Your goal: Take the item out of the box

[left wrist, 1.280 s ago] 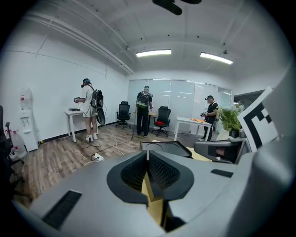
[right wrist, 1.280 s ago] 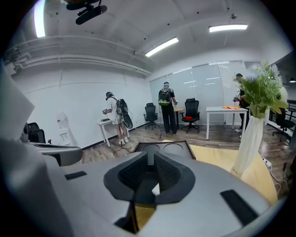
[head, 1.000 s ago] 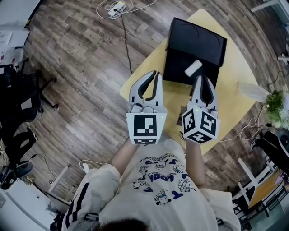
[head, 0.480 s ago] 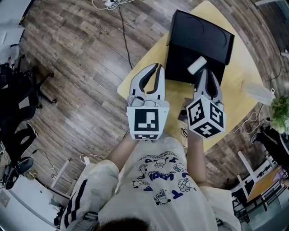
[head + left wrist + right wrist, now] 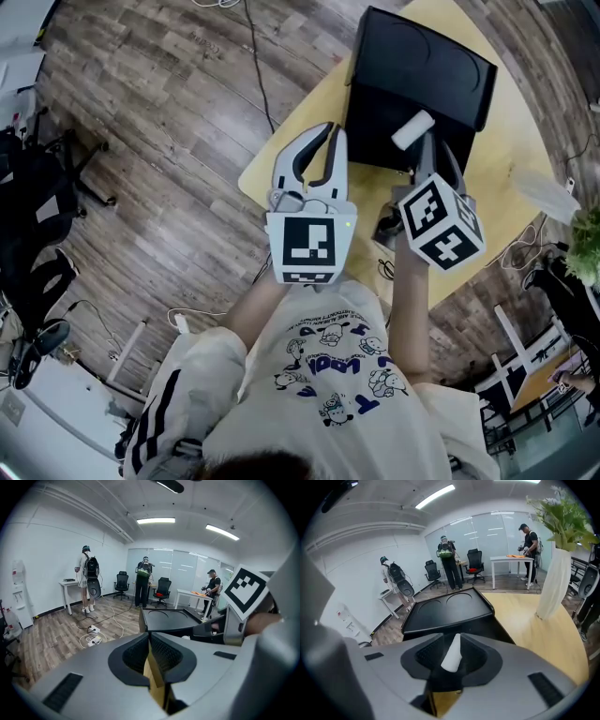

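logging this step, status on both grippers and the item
Left gripper shut, empty. Right gripper jaws just opening, white item loose between them, at the black box. Vase stands well apart.

With the left forearm and right forearm reaching forward side by side, the left gripper has its jaws together and empty, while the right gripper, tilted down, has just been opening its jaws around the item.

The box looks matt black, the table smooth pale wood, the floor grained planks.
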